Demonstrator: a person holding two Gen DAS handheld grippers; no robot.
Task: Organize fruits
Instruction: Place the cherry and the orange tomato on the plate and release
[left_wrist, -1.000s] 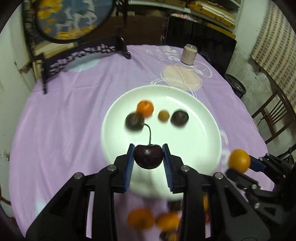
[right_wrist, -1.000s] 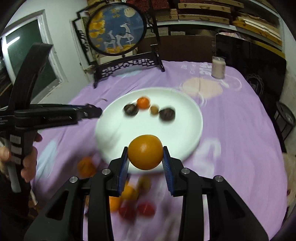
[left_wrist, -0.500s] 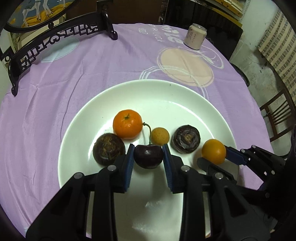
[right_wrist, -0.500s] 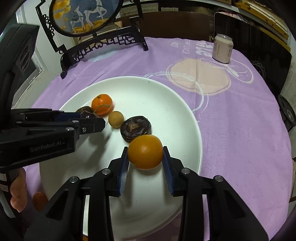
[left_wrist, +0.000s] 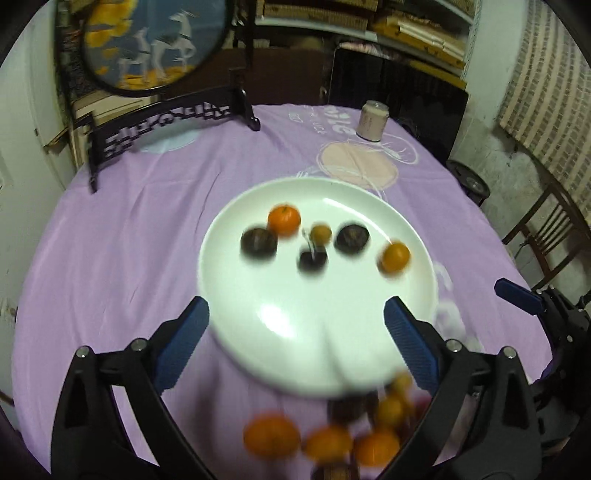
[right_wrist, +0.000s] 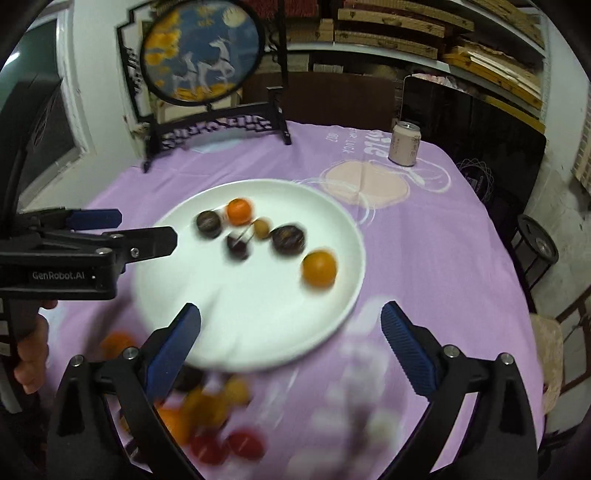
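White lettering reading "GenRobot.AI" is showing on the black body of the left gripper (right_wrist: 110, 230) in the right wrist view. White print on the purple tablecloth (right_wrist: 424, 258) is too blurred to read.

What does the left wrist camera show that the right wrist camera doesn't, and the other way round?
Only the left wrist view: a wooden chair at the right edge.

Only the right wrist view: red fruits on the cloth near the bottom, and a hand on the left gripper's handle.

Both: the white plate carrying six fruits, including the cherry and the orange, the pale can, and the round picture stand.
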